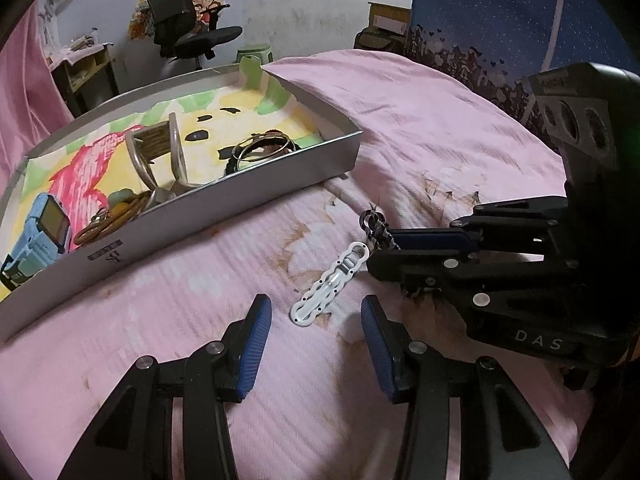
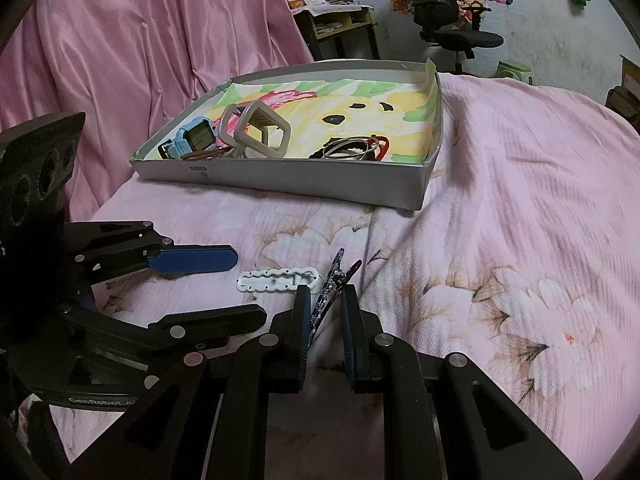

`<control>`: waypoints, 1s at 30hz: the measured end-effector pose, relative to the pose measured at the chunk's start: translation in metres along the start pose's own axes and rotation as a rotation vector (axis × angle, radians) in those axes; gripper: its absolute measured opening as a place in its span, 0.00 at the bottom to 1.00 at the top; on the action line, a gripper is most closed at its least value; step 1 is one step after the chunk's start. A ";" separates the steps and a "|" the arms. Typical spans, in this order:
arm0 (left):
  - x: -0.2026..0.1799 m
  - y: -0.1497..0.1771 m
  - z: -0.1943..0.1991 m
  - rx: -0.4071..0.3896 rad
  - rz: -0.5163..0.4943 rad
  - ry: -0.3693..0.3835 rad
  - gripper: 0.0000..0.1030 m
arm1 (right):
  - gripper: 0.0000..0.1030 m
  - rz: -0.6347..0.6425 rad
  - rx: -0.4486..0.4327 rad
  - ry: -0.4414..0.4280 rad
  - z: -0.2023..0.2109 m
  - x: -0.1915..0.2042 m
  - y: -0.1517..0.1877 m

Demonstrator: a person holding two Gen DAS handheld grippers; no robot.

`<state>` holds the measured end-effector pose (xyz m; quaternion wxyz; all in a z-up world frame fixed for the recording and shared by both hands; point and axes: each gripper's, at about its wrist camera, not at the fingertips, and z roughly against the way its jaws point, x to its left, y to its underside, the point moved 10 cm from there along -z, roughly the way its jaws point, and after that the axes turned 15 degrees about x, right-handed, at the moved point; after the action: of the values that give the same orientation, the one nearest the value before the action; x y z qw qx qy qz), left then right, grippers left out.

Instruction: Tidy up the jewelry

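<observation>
From my left wrist camera I see the left tongs [image 1: 316, 312] standing apart over the pink bedspread [image 1: 420, 128], with the white hair clip [image 1: 330, 286] lying flat on the cloth between and just ahead of the blue pads [image 1: 256, 344]; neither pad touches it. To the right the right tongs [image 1: 384, 236] come in sideways, closed on a dark patterned hair clip [image 1: 376, 226] whose tip pokes out past the fingertips, just beside the white clip's spring end. Up left sits the grey tray [image 1: 224, 204] with its colourful drawn liner. In it I make out a blue watch [image 1: 40, 236], a beige frame-shaped piece [image 1: 160, 152], brown rings [image 1: 108, 220] against the near wall and thin metal bangles [image 1: 264, 148]. This view alone shows the starry blue hanging [image 1: 500, 12] at the far right.

From my right wrist camera the grip reads more clearly: the right tongs [image 2: 326, 300] are clamped on the dark clip [image 2: 332, 288], which stands tilted between the two pads, its jaw end rising above them. The white clip [image 2: 278, 280] lies flat just left of it; whether the two touch I cannot tell. The left tongs [image 2: 240, 284] show from the side, fingers spread, one above and one below the white clip in the picture. The tray [image 2: 288, 184] lies farther off on the bed, and here I can see the watch [image 2: 192, 140] face-on, the beige piece [image 2: 260, 128] as two linked frames, and a red bit [image 2: 384, 146] by the bangles [image 2: 352, 148]. The pink curtain [image 2: 140, 40] fills the left.
</observation>
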<state>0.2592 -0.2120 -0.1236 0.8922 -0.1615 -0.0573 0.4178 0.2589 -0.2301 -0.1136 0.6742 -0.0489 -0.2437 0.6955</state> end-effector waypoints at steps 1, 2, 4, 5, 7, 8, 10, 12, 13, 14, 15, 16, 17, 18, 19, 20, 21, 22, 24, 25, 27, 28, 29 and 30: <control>0.000 0.000 -0.001 0.001 -0.006 -0.001 0.41 | 0.13 0.000 0.001 0.000 0.000 0.000 0.000; 0.000 0.000 -0.001 0.005 -0.008 0.001 0.38 | 0.13 0.000 0.001 0.001 -0.001 0.001 0.000; 0.000 -0.001 -0.004 0.011 -0.008 0.008 0.32 | 0.13 -0.001 0.001 -0.002 0.000 0.000 0.000; 0.001 -0.002 -0.004 0.012 -0.006 0.015 0.29 | 0.13 -0.002 0.001 -0.003 0.000 0.000 0.000; 0.002 -0.002 -0.005 0.013 -0.003 0.027 0.27 | 0.13 -0.003 0.001 -0.006 -0.001 0.000 0.000; 0.002 -0.001 -0.005 0.014 -0.003 0.032 0.25 | 0.13 -0.004 0.002 -0.007 -0.001 0.000 0.000; 0.001 -0.001 -0.006 0.019 -0.007 0.038 0.22 | 0.13 -0.004 0.002 -0.008 -0.001 0.000 0.000; -0.001 0.000 -0.009 0.030 -0.016 0.047 0.18 | 0.13 -0.004 0.003 -0.007 -0.001 0.000 0.000; -0.002 0.000 -0.011 0.037 -0.020 0.047 0.18 | 0.13 -0.004 0.003 -0.007 -0.001 0.000 0.000; -0.004 0.000 -0.012 0.042 -0.026 0.050 0.16 | 0.13 -0.004 0.003 -0.008 -0.001 0.000 0.001; -0.004 0.000 -0.012 0.045 -0.029 0.051 0.16 | 0.13 -0.005 0.003 -0.008 -0.001 0.000 0.001; -0.005 0.001 -0.013 0.047 -0.031 0.052 0.15 | 0.13 -0.006 0.003 -0.008 -0.001 0.000 0.001; -0.005 0.001 -0.013 0.046 -0.030 0.055 0.15 | 0.13 -0.007 0.003 -0.010 -0.001 0.000 0.001; -0.004 0.001 -0.012 0.045 -0.030 0.058 0.15 | 0.13 -0.007 0.003 -0.010 -0.001 -0.001 0.001; -0.004 0.001 -0.012 0.041 -0.028 0.063 0.15 | 0.13 -0.008 0.003 -0.011 -0.001 0.000 0.001; -0.004 0.001 -0.011 0.036 -0.026 0.066 0.15 | 0.13 -0.009 0.003 -0.012 -0.002 0.000 0.001; -0.004 0.001 -0.011 0.033 -0.024 0.066 0.15 | 0.13 -0.009 0.003 -0.014 -0.001 0.000 0.001; -0.004 0.002 -0.009 0.026 -0.023 0.064 0.15 | 0.13 -0.009 0.003 -0.015 -0.001 0.000 0.001; -0.003 0.002 -0.007 0.016 -0.019 0.056 0.13 | 0.12 -0.008 0.002 -0.019 -0.001 -0.001 0.001; -0.002 0.003 -0.005 0.008 -0.015 0.052 0.13 | 0.09 -0.009 -0.001 -0.020 0.000 -0.001 0.001; -0.001 0.004 -0.001 -0.007 -0.005 0.052 0.13 | 0.06 -0.011 -0.008 -0.024 0.002 -0.002 0.000; 0.000 0.005 0.000 -0.010 0.002 0.052 0.12 | 0.06 -0.012 -0.011 -0.027 0.003 -0.002 0.000; 0.001 0.006 0.000 -0.010 0.008 0.054 0.13 | 0.06 -0.012 -0.013 -0.030 0.003 -0.002 0.000; 0.000 0.006 0.000 -0.010 0.010 0.054 0.12 | 0.06 -0.009 -0.011 -0.029 0.003 -0.001 0.000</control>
<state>0.2551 -0.2082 -0.1255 0.8905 -0.1773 -0.0346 0.4175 0.2579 -0.2316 -0.1115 0.6734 -0.0415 -0.2575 0.6917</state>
